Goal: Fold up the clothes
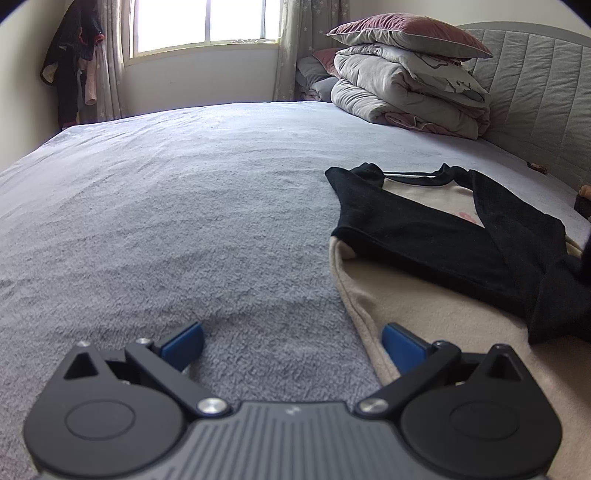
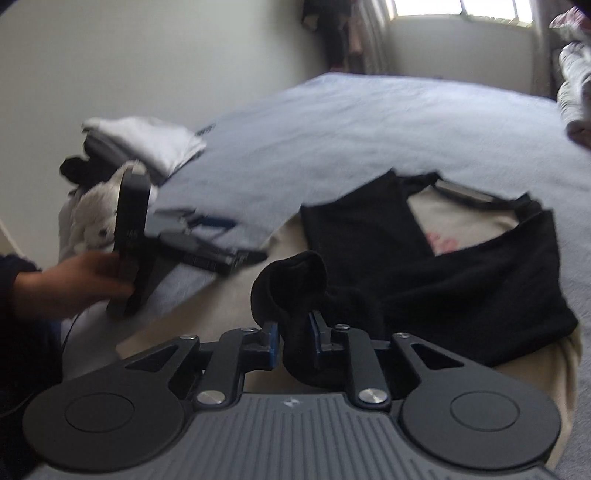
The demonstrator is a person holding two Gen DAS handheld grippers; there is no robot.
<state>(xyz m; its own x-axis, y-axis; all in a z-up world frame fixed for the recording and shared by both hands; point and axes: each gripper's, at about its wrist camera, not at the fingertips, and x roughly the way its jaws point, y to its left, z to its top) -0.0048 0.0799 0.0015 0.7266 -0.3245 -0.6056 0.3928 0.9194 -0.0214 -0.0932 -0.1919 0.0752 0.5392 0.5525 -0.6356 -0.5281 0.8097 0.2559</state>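
Note:
A beige shirt (image 1: 424,306) with black sleeves (image 1: 424,236) lies flat on the grey-blue bed (image 1: 166,203), both sleeves folded across its chest. My left gripper (image 1: 291,336) stands open low over the sheet, its right pad above the shirt's left edge, nothing between the fingers. In the right wrist view my right gripper (image 2: 293,332) is shut on a bunched black sleeve cuff (image 2: 291,280), which stands up between the blue pads over the shirt (image 2: 461,221). A hand (image 2: 74,284) holds the left gripper (image 2: 232,240) at the left.
Folded quilts and a pillow (image 1: 406,81) are stacked against the padded headboard (image 1: 535,92). A pile of folded clothes (image 2: 147,144) and a white plush toy (image 2: 92,221) sit at the bed's near left edge. Bare sheet stretches toward the window (image 1: 203,22).

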